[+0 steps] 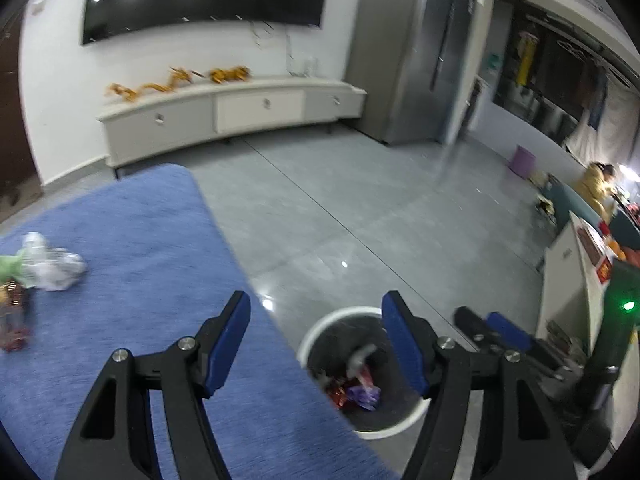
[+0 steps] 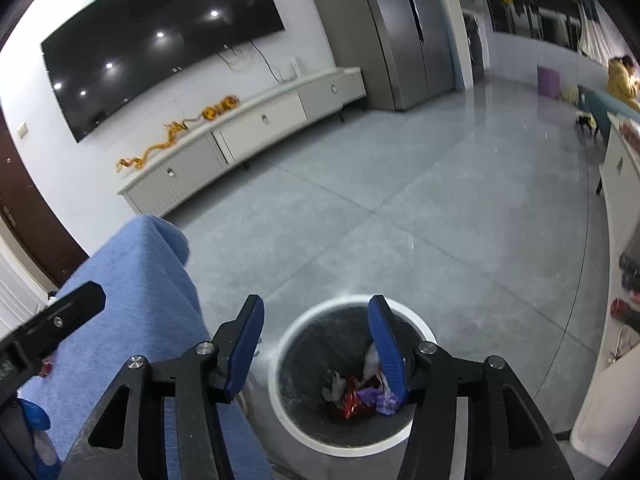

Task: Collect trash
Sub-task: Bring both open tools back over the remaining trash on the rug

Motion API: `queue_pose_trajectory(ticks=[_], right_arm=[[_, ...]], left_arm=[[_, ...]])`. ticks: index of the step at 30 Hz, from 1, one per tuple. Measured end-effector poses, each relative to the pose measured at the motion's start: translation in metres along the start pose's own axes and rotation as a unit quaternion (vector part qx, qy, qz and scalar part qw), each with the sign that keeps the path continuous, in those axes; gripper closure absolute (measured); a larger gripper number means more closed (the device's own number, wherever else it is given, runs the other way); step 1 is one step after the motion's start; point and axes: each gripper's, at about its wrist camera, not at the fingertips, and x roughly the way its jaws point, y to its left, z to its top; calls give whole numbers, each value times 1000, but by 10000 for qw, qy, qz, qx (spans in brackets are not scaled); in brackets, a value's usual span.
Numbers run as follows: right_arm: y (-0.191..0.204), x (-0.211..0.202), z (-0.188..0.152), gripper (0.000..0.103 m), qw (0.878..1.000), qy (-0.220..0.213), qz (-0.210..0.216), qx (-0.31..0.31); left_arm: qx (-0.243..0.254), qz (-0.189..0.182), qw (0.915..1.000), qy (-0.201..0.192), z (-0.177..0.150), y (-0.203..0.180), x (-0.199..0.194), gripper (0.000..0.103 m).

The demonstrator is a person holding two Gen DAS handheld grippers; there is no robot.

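Observation:
My left gripper is open and holds nothing, hanging over the right edge of the blue-covered table. Below it on the floor stands a white-rimmed bin with red and purple wrappers inside. On the table's left lie crumpled clear plastic, a green scrap and a dark red packet. My right gripper is also open and empty, above the same bin and its wrappers. Its fingers show in the left wrist view.
Grey tiled floor stretches beyond the bin. A low white TV cabinet runs along the far wall beside a tall grey fridge. A white cabinet stands at the right. A purple stool and a person in yellow are far off.

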Motion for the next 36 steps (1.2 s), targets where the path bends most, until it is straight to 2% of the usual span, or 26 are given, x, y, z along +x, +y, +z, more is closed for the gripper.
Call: queue_pose_trajectory(ticks=[6, 12, 26, 34, 36], right_arm=[[37, -32, 0, 46, 9985, -395, 34, -388], [66, -51, -6, 43, 9960, -548, 179, -681], [107, -92, -16, 38, 9885, -879, 412, -1158], [130, -122, -28, 29, 9821, -1100, 592, -1408], [139, -127, -31, 27, 9799, -1142, 666, -1494]], left_arm=[[-105, 358, 9984, -434, -4, 24, -41, 34], [-190, 608, 9948, -797, -16, 46, -81, 30], [-345, 935, 9864, -1307, -31, 67, -149, 29], [-448, 1313, 9768, -1633, -53, 86, -201, 28], [-494, 1397, 9745, -1687, -58, 92, -213, 25]])
